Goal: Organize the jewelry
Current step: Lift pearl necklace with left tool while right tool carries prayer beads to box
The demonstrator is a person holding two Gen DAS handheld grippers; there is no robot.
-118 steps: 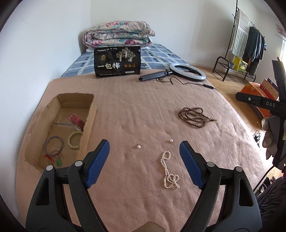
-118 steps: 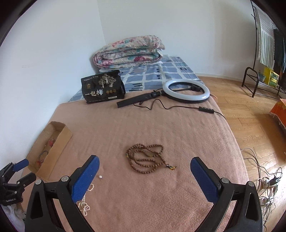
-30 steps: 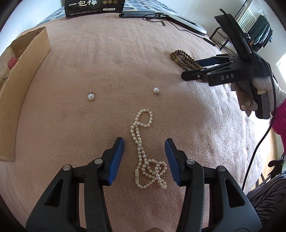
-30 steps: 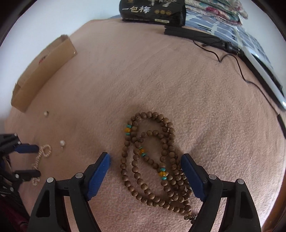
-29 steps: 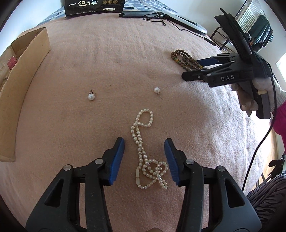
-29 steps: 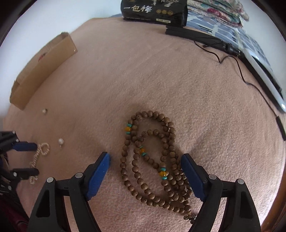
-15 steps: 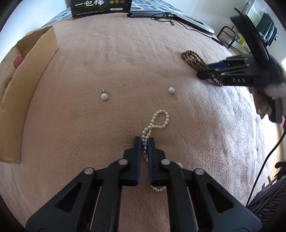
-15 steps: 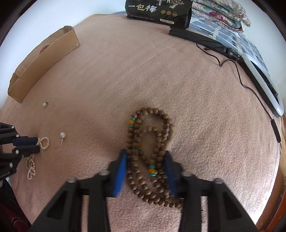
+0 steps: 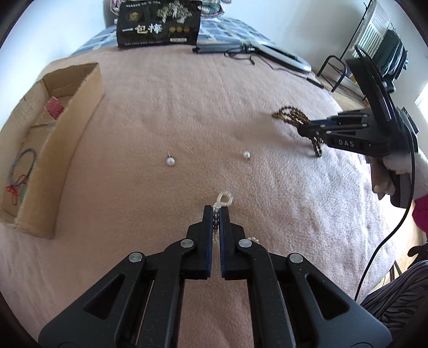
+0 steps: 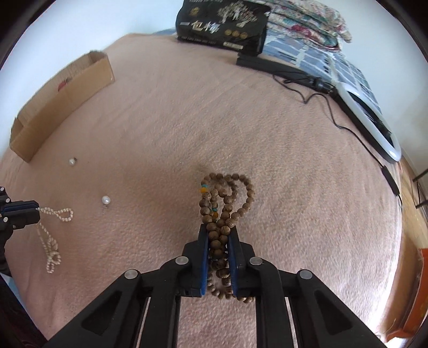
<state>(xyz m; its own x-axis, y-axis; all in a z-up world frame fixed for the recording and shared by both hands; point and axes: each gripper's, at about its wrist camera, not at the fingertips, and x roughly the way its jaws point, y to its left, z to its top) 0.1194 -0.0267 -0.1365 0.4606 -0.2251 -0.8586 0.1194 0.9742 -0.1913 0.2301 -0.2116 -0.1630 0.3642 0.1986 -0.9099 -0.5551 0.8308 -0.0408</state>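
Note:
My left gripper is shut on the white pearl necklace; a loop sticks out past the tips, and in the right wrist view the rest of the pearl necklace hangs down to the pink blanket. My right gripper is shut on the brown wooden bead necklace, whose loops trail ahead on the blanket. In the left wrist view the right gripper holds the wooden beads at the right. Two loose pearl earrings lie between the grippers. An open cardboard box sits at the left.
The box holds a blue bangle, red string and a red packet. A black snack bag, a ring light with its cable and a folded quilt lie at the bed's far end. A clothes rack stands right.
Both grippers closed: the left on the pearl necklace, the right on the wooden beads. Both have since lifted a little, pulling the strands up off the blanket.

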